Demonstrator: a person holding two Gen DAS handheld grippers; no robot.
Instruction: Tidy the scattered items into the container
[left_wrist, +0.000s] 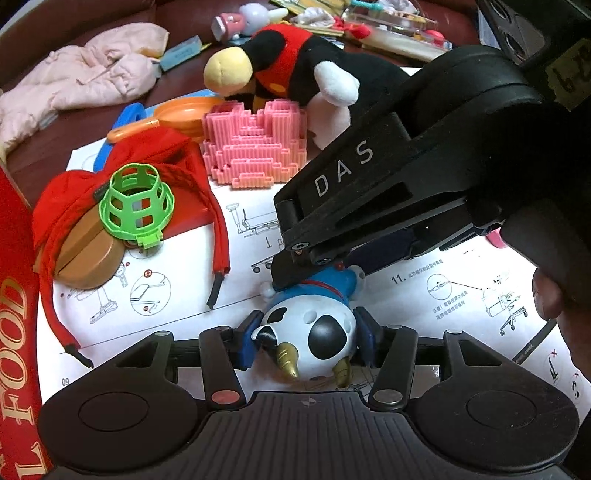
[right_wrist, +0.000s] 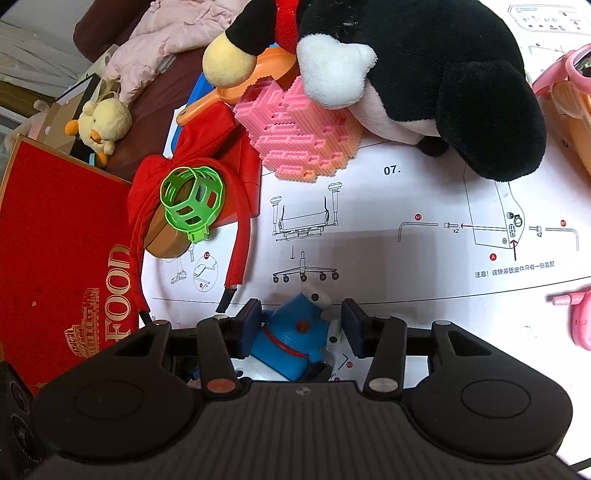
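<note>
My left gripper (left_wrist: 308, 341) clamps the toy figure's (left_wrist: 314, 332) head; my right gripper (right_wrist: 299, 325) stands apart around its body, so lifting one-sided could twist it loose.

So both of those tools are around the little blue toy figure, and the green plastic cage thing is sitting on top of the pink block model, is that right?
Not quite. Both tools, left and right, do bracket the blue toy figure. But the green plastic cage sits on the red fabric bundle and tan box, beside the pink block model, not on it. The right wrist view shows this clearly.
</note>
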